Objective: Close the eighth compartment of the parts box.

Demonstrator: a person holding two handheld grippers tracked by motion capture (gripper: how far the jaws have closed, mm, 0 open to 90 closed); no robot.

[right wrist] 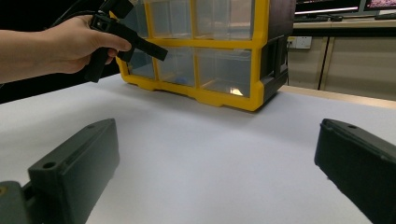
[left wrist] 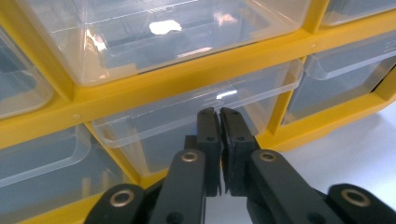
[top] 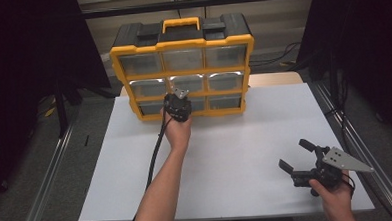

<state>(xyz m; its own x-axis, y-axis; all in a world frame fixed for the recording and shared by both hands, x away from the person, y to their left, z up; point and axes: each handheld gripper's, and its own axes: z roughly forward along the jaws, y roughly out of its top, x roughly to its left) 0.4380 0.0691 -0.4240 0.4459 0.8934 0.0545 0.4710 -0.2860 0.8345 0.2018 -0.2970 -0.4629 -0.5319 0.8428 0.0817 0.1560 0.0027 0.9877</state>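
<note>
We see a yellow drawer cabinet (top: 183, 71) at the worktop's (top: 236, 154) far edge. Our left gripper (left wrist: 219, 114), nearly closed, pinches its bottom middle drawer (left wrist: 187, 135)'s thin lip; stiff, light, slippery plastic. Right gripper (top: 299, 161) idles wide open, empty.

No text, label, brand or number can be read anywhere. The yellow organizer case (top: 182, 42) shows plain frame and clear drawer fronts (left wrist: 196, 116) without lettering. Far monitors (right wrist: 345, 5) in the right gripper view perhaps carry writing, too blurred to tell.
</note>
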